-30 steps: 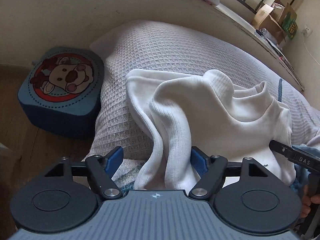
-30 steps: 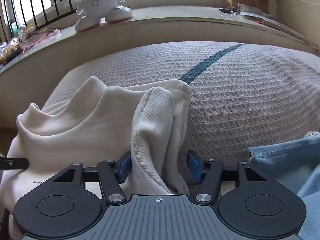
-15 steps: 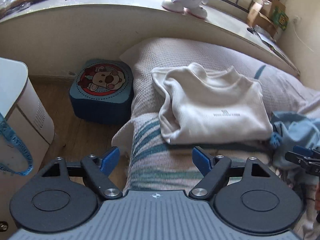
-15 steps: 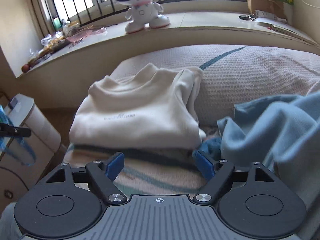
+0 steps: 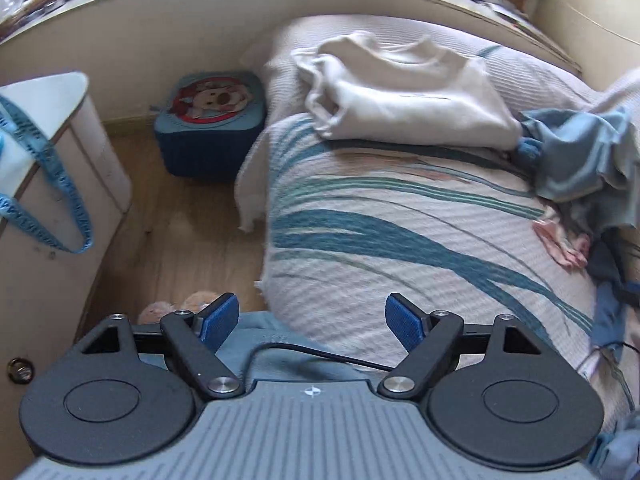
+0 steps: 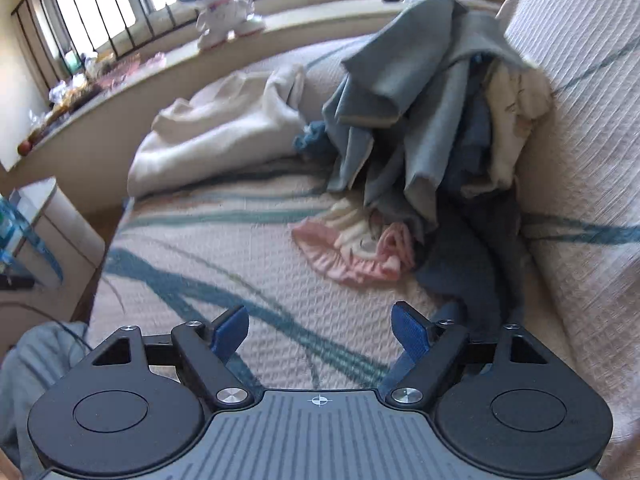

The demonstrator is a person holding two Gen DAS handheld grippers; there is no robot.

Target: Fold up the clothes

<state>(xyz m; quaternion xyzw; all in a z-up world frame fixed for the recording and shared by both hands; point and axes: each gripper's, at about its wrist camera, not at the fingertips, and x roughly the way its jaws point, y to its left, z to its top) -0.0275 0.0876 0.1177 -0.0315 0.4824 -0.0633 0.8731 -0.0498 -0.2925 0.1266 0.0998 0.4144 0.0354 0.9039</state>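
Note:
A folded cream sweater [image 5: 408, 92] [image 6: 224, 136] lies at the far end of the striped bedspread [image 5: 400, 240] [image 6: 224, 256]. Beside it sits a heap of unfolded clothes [image 6: 432, 128]: grey-blue garments on top, a pink ruffled piece [image 6: 352, 248] at its foot, dark blue cloth below. In the left wrist view the heap's edge [image 5: 580, 160] shows at the right. My left gripper [image 5: 312, 320] is open and empty above the near bed edge. My right gripper [image 6: 320, 332] is open and empty over bare bedspread, well short of the heap.
A blue cushion with a cartoon dog [image 5: 212, 120] rests on the wooden floor [image 5: 172, 248] left of the bed. A white cabinet [image 5: 44, 152] with a blue strap stands at the left. A robot toy [image 6: 220, 8] stands on the window sill. Slippers [image 5: 176, 306] lie below my left gripper.
Both grippers let go of the cream sweater, opened, and pulled back and up from it. The sweater now lies folded far off, and the clothes heap has come into the right wrist view.

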